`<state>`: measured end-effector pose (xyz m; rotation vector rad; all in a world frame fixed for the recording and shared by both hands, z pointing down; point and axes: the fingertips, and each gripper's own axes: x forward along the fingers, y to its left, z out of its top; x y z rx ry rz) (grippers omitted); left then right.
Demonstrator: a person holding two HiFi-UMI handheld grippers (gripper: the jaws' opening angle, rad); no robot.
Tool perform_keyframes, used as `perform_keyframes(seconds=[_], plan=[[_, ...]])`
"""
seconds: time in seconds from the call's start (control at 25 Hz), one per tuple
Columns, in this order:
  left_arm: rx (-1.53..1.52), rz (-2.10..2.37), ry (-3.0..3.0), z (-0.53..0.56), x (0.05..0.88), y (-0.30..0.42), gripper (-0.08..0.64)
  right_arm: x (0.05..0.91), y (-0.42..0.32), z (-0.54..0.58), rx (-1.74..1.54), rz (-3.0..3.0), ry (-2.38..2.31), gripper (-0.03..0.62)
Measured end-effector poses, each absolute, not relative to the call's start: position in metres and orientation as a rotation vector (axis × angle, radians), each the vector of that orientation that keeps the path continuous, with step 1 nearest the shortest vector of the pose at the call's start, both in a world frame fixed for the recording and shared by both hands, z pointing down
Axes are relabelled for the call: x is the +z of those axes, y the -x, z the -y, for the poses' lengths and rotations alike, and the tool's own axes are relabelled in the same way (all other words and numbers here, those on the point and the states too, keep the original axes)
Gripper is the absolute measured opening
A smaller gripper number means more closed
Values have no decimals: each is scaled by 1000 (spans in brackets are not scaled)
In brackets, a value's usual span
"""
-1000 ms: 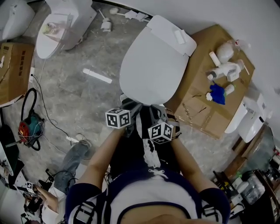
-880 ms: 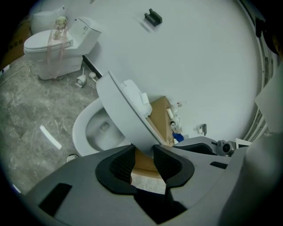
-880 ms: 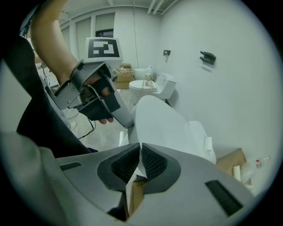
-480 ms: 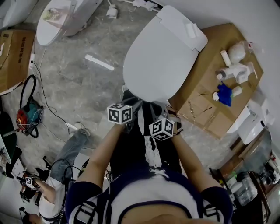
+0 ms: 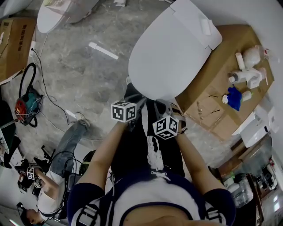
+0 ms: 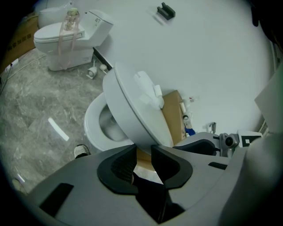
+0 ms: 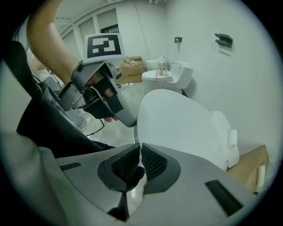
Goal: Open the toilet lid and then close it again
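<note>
The white toilet lid (image 5: 170, 53) is half raised; in the left gripper view the lid (image 6: 132, 110) tilts over the open seat and bowl (image 6: 99, 128). My left gripper (image 5: 134, 98) is at the lid's front edge. Its jaws are closing, and the lid's rim sits between the left gripper's (image 6: 143, 152) tips and touches both. My right gripper (image 5: 161, 105) hangs just beside it, in front of the lid. The right gripper (image 7: 139, 152) is shut with nothing between its pads. The left gripper (image 7: 104, 97) shows there, reaching the lid's rim.
A cardboard box (image 5: 221, 88) to the right of the toilet carries bottles and a blue item (image 5: 233, 97). Another toilet (image 5: 62, 13) stands at the far left, with a box (image 5: 13, 48) and a red tool bag (image 5: 24, 108) nearby. A person (image 5: 53, 185) sits on the floor at lower left.
Both grippers have sunk a little, and the lid's front edge has come down with them. The left jaws have narrowed. The toilet has slid up and right in the head view.
</note>
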<state>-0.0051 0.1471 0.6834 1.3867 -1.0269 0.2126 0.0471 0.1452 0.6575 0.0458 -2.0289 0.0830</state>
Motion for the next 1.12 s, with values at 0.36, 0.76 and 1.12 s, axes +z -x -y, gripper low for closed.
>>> perform_keyframes(seconds=[0.36,0.76,1.12], plan=[[228,1012,-1335,-160,714,9,51,686,-40,-159,160,1988,22,20],[329,1011,-1272,-171,754,14,6,724,-36,-171,209,1943,118,20],[409,1017,-1238,-181,787,21,3,755,-31,-178,261,1904,161,15]])
